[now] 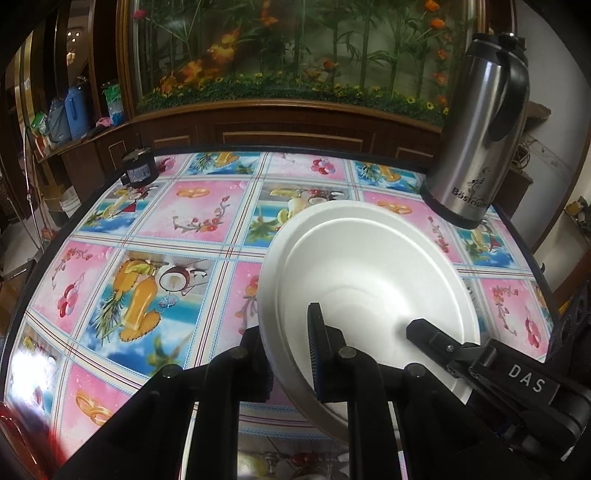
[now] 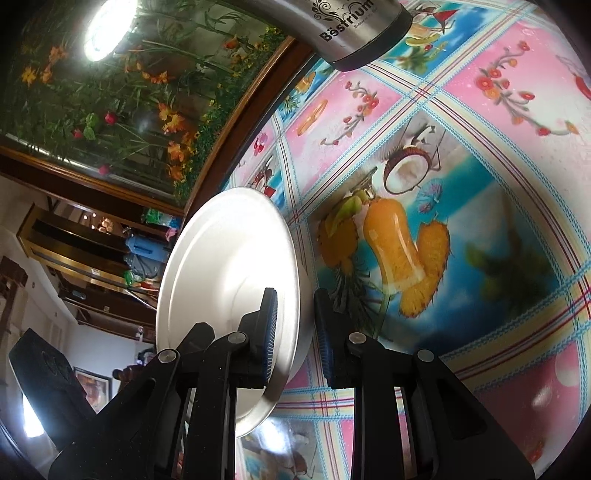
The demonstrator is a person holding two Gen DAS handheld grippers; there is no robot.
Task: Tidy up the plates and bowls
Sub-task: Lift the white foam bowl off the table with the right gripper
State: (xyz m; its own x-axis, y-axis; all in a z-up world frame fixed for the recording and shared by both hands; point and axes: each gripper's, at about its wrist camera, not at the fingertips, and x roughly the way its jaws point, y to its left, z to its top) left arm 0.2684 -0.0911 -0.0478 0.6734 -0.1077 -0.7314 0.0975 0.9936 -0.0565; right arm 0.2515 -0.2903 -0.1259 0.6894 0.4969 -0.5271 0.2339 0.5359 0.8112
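In the left wrist view a brushed-steel flask (image 1: 476,125) lettered "Böstrium" stands on the glossy fruit-and-flower tablecloth (image 1: 155,258), and the left gripper (image 1: 291,354) is pinched almost closed on the near rim of a smooth white foam bowl (image 1: 369,273) tilted above the cloth, while the right gripper (image 1: 417,328) (marked "DAS") reaches into the bowl's right side. In the right wrist view the same "Böstrium" flask (image 2: 354,33) shows at the top, and the right gripper (image 2: 293,332) is narrowed onto the round bowl (image 2: 221,258), whose rim passes between its ribbed blue pads (image 2: 271,325).

"Böstrium" on flask (image 1: 476,129); "DAS" on right tongs (image 1: 417,328).
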